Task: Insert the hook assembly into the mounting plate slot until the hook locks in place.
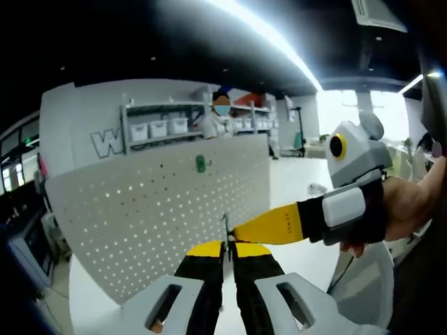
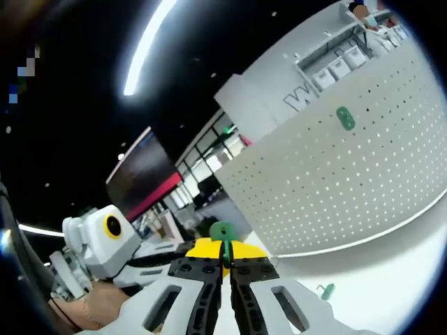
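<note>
Left claw [image 1: 228, 250] and right claw [image 2: 225, 259] both closed, tips meeting, right hand [image 1: 408, 206] gripping its handle.

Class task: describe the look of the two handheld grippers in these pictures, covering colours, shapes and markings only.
The left gripper has black jaws with yellow tips rising from a pale grey body with two slotted openings. The right gripper is built the same way: black jaws, yellow tips, pale grey slotted body. Seen from the left gripper view, the right gripper has a black-and-white wrist section and faint lettering on its yellow jaw.

Shelving rack [image 1: 164, 125] with white storage bins [image 1: 158, 129] far beyond jaws; bright ceiling light strip [image 1: 269, 33] above.
</note>
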